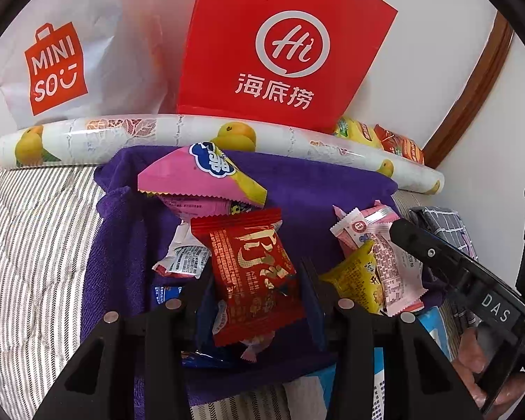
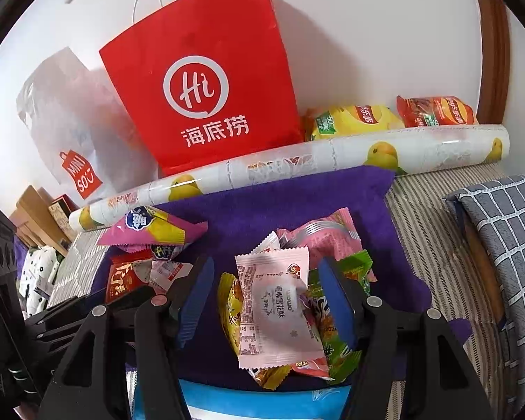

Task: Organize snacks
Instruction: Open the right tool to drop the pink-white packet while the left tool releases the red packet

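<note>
My left gripper (image 1: 259,290) is shut on a red snack packet (image 1: 248,266) with gold print, held over a purple towel (image 1: 122,245). Behind it lie a pink-and-yellow packet (image 1: 199,178) and a white one (image 1: 183,255). To the right sits a small pile with a yellow packet (image 1: 358,280) and pale pink packets (image 1: 395,273). In the right wrist view, my right gripper (image 2: 266,297) stands open around that pile. A pale pink packet (image 2: 276,311) lies on top between the blue pads (image 2: 336,301), touching neither. Green (image 2: 346,346) and yellow (image 2: 229,308) packets lie under it.
A red paper bag (image 2: 206,80) and a white plastic bag (image 1: 52,70) stand against the wall. A roll of fruit-print paper (image 2: 297,164) lies across the back of the towel, with two chip bags (image 2: 353,119) behind it. A grey checked cushion (image 2: 507,238) is on the right, on the striped bedding (image 1: 35,245).
</note>
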`<state>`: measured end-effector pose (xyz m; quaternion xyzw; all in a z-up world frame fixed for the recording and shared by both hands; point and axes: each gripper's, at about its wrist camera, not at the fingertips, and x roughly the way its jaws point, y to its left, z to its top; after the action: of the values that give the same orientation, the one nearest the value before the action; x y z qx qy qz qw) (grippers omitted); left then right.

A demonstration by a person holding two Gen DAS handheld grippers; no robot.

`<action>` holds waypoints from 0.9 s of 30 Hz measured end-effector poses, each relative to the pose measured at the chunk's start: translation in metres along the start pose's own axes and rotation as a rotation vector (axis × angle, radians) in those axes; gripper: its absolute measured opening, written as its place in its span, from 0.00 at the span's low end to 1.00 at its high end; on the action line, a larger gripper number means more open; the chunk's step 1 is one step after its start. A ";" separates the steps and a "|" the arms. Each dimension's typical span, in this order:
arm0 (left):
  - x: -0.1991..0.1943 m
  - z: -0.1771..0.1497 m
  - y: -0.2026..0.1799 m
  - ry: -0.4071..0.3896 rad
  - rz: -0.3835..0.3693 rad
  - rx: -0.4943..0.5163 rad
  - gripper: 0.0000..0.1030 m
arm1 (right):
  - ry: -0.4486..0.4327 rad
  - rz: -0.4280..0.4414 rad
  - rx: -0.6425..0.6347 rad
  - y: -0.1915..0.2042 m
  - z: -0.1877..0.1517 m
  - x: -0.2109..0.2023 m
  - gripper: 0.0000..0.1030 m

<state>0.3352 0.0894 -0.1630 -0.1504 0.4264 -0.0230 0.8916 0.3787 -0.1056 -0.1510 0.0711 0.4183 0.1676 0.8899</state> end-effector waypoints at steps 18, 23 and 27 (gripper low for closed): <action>0.014 -0.005 -0.003 0.034 0.024 0.023 0.41 | -0.010 0.028 0.000 0.001 -0.001 -0.002 0.61; 0.013 -0.003 0.001 0.047 0.017 0.000 0.44 | -0.009 0.029 0.000 0.001 0.000 -0.002 0.61; 0.012 -0.002 0.004 0.056 0.013 -0.008 0.48 | -0.009 0.026 -0.001 0.000 0.000 -0.001 0.61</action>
<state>0.3413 0.0903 -0.1741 -0.1506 0.4521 -0.0196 0.8790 0.3780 -0.1062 -0.1500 0.0768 0.4133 0.1790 0.8895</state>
